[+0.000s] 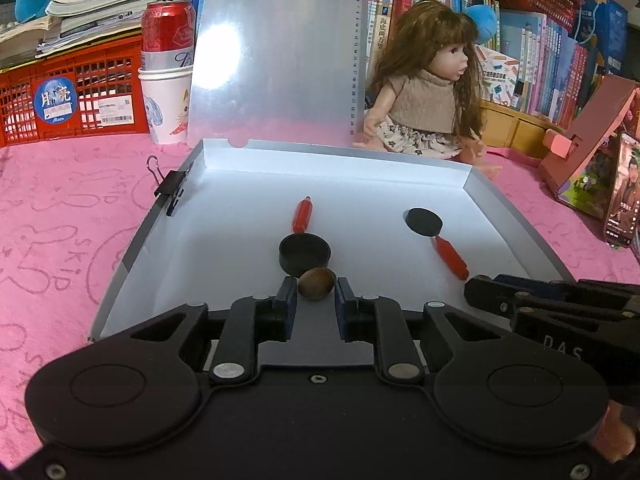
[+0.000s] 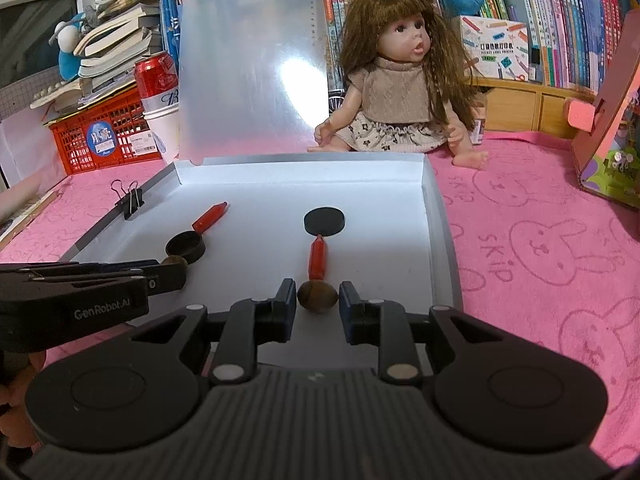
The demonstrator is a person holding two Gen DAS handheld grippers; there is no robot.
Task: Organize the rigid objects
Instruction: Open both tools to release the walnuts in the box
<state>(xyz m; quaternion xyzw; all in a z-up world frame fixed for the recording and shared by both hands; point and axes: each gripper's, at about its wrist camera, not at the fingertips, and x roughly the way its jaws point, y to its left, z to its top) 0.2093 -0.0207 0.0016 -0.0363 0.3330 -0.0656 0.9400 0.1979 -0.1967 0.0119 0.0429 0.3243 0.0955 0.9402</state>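
Your left gripper (image 1: 316, 292) jaws narrowly bracket one nut (image 1: 316, 283) beside the cap (image 1: 305, 253); your right gripper (image 2: 316, 295) jaws stand slightly clear around another nut (image 2: 317, 297), seemingly positioning both inside the white box (image 2: 376, 168).

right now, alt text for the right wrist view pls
The right tongs straddle a brown nut in an open white box, with a small gap at the right pad. Just beyond lie a red-handled black pan and a second one; a doll sits behind.

Saw 2 brown nuts (image 1: 316, 284) (image 2: 317, 297) in white tray (image 1: 240, 216), each w/ black toy pan (image 1: 304, 252) (image 2: 324, 221), red handle, just behind.
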